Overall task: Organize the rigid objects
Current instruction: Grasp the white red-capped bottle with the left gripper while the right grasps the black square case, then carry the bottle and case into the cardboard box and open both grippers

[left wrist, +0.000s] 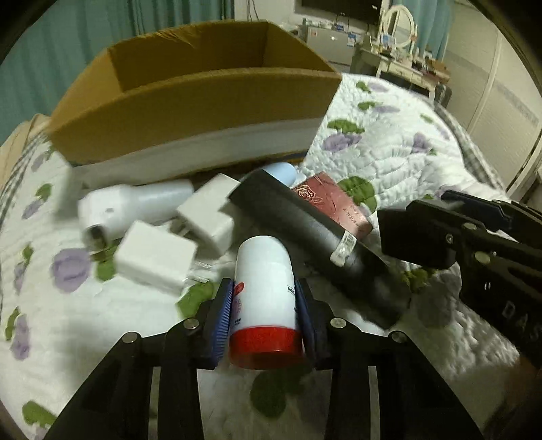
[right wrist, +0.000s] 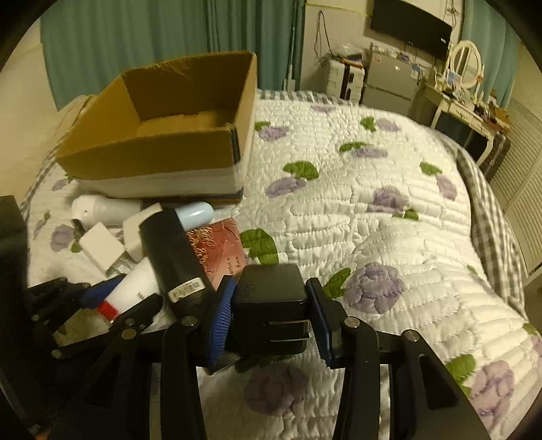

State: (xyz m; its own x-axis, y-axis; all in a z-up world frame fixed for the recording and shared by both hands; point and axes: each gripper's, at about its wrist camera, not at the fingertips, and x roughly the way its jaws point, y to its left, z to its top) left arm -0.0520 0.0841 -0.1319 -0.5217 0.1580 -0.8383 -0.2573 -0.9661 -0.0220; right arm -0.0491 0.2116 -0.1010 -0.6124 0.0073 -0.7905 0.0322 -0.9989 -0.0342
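My left gripper (left wrist: 264,318) is shut on a white bottle with a red cap (left wrist: 262,298), just above the quilt. It also shows in the right wrist view (right wrist: 133,291). My right gripper (right wrist: 271,314) is shut on a black power adapter (right wrist: 271,304), prongs toward the camera; in the left wrist view it (left wrist: 420,237) sits at the right. An open cardboard box (left wrist: 189,111) stands behind the pile. On the quilt lie a long black cylinder (left wrist: 311,233), two white chargers (left wrist: 155,257), a white device (left wrist: 135,206), a pale blue object (left wrist: 281,172) and a pink box (left wrist: 335,206).
A floral quilted bed (right wrist: 372,220) stretches to the right. A dressing table with an oval mirror (right wrist: 464,67), a wall screen (right wrist: 410,30) and teal curtains (right wrist: 135,40) stand at the far side of the room.
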